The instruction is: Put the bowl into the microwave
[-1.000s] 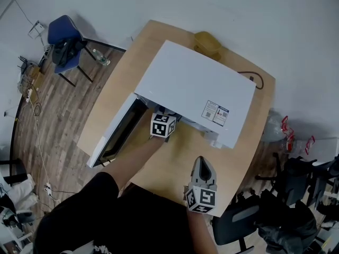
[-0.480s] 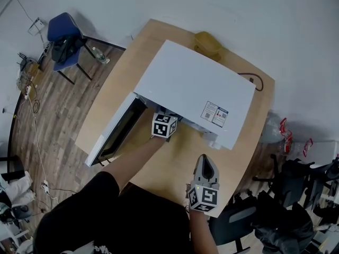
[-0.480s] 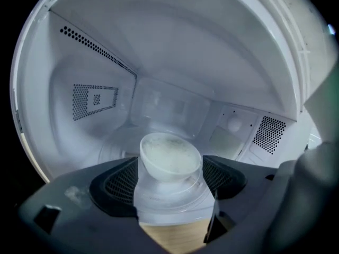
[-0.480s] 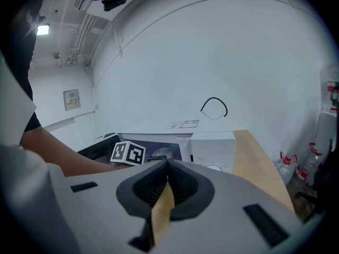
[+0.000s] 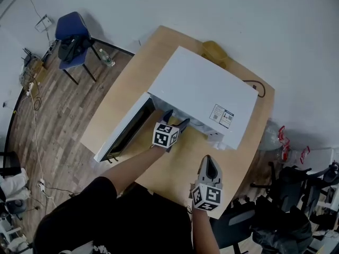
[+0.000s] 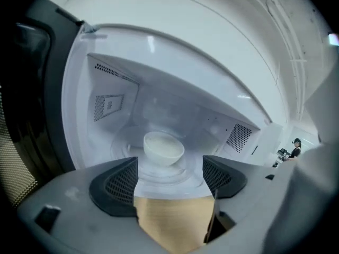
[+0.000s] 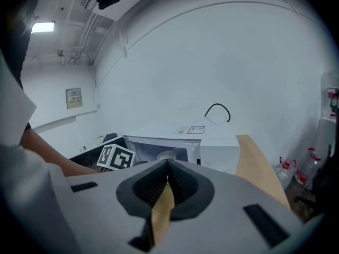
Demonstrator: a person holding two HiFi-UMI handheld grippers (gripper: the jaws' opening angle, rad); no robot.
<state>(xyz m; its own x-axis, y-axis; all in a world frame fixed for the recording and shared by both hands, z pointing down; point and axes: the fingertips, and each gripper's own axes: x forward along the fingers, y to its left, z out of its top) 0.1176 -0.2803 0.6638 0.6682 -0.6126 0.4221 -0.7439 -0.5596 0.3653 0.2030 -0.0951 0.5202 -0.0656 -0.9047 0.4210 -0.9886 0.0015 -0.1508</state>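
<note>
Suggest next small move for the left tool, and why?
Probably swing the left tool to the open door and push it shut: the bowl already sits on the turntable inside the microwave, and the jaws stand apart, empty.

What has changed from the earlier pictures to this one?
The left gripper has drawn back a little out of the microwave, jaws apart and empty; the bowl sits inside on the turntable. The right gripper stays shut above the table, and the door stays open.
</note>
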